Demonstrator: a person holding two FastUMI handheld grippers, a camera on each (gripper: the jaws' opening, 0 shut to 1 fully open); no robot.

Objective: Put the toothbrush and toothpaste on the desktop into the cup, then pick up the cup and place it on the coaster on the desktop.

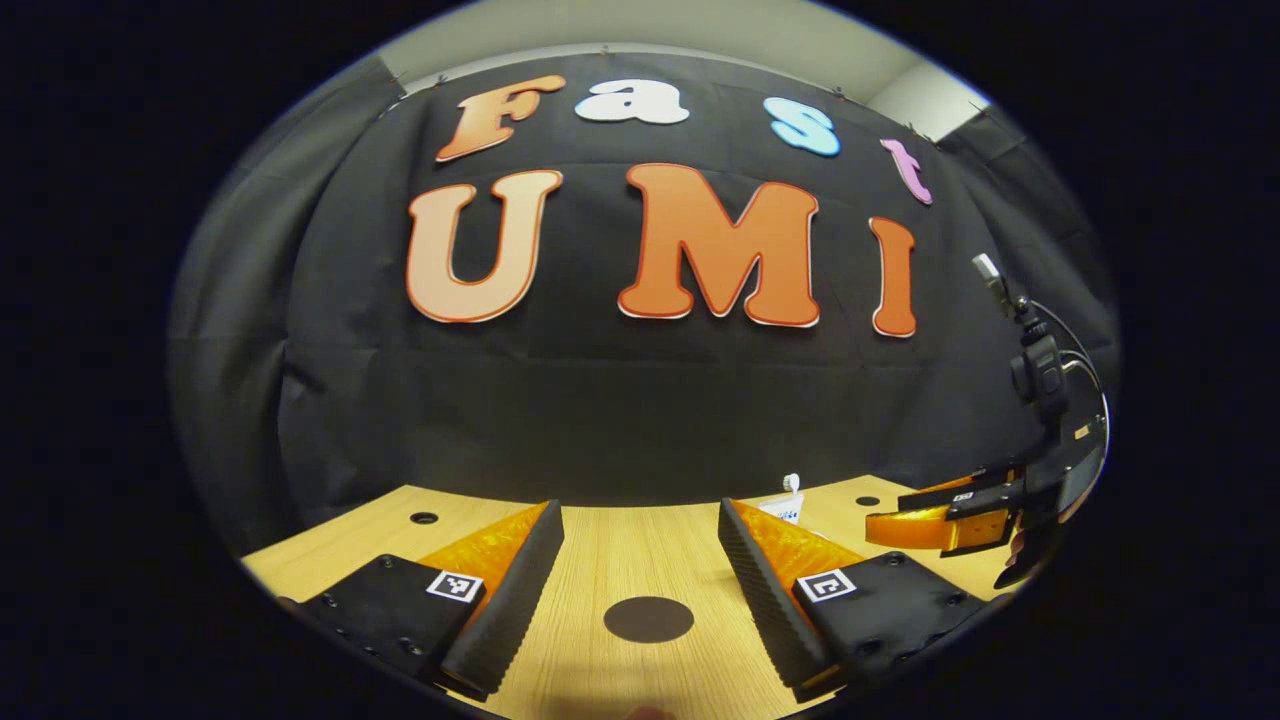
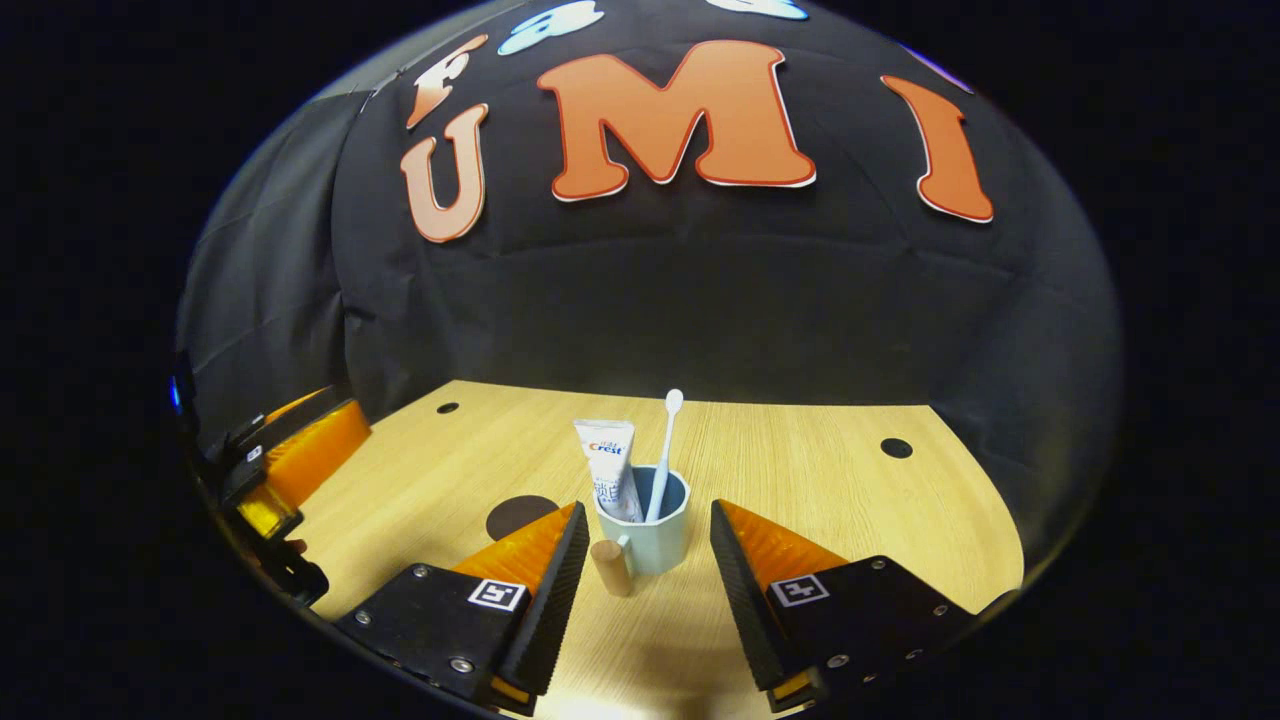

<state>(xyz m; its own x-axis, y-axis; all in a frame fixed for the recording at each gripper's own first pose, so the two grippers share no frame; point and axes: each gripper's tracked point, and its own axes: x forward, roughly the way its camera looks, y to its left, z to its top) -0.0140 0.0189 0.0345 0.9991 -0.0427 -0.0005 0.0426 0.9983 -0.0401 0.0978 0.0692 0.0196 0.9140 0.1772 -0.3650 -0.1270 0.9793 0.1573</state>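
The white toothbrush (image 2: 663,450) and white toothpaste tube (image 2: 612,468) stand in the pale blue cup (image 2: 648,535) on the wooden desk (image 2: 820,480). The right gripper (image 2: 640,560) is wide open around it. Squeeze gently, lift straight, then go to the dark round coaster (image 2: 520,515). The left gripper (image 1: 640,570) waits wide open.

You have one cup (image 2: 647,528) on the desktop (image 2: 800,480), holding one toothbrush (image 2: 665,450) and one toothpaste (image 2: 612,468); one coaster (image 2: 520,515) lies just left of the cup. Two grippers: left gripper (image 1: 640,540), right gripper (image 2: 640,545).

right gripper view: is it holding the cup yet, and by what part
No. The right gripper is open, its fingers either side of the cup without touching it. The left gripper holds nothing.
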